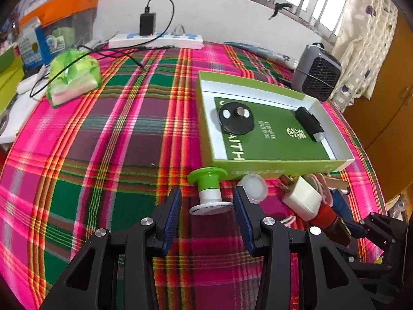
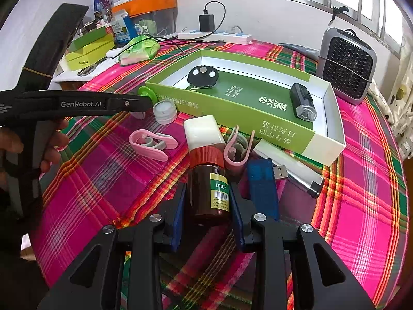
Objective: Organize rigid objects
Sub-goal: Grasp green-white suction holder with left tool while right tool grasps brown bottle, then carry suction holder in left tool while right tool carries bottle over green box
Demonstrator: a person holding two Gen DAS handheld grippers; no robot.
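Between the fingers of our right gripper [image 2: 207, 206] lies the brown bottle [image 2: 209, 193] with its red cap [image 2: 206, 156] pointing away from us; both blue pads press its sides, so we hold it narrow and firm on the plaid cloth [image 2: 103, 175]. Just past the cap sits a white charger block [image 2: 202, 131]. To the right of our right finger lie a pink clip [image 2: 236, 152], a blue USB stick [image 2: 262, 183] and a silver lighter [image 2: 291, 168]; to the left, another pink clip [image 2: 152, 144] and a small clear lid [image 2: 165, 111]. Beyond them all stands the green box [image 2: 232, 111], with a black disc [image 2: 203, 77] and a black flashlight [image 2: 303, 102] inside.

Our left gripper [image 1: 206, 204] stands wide open, its fingers on either side of a green-and-white spool [image 1: 209, 191] without touching it. The spool lies just before the box wall.
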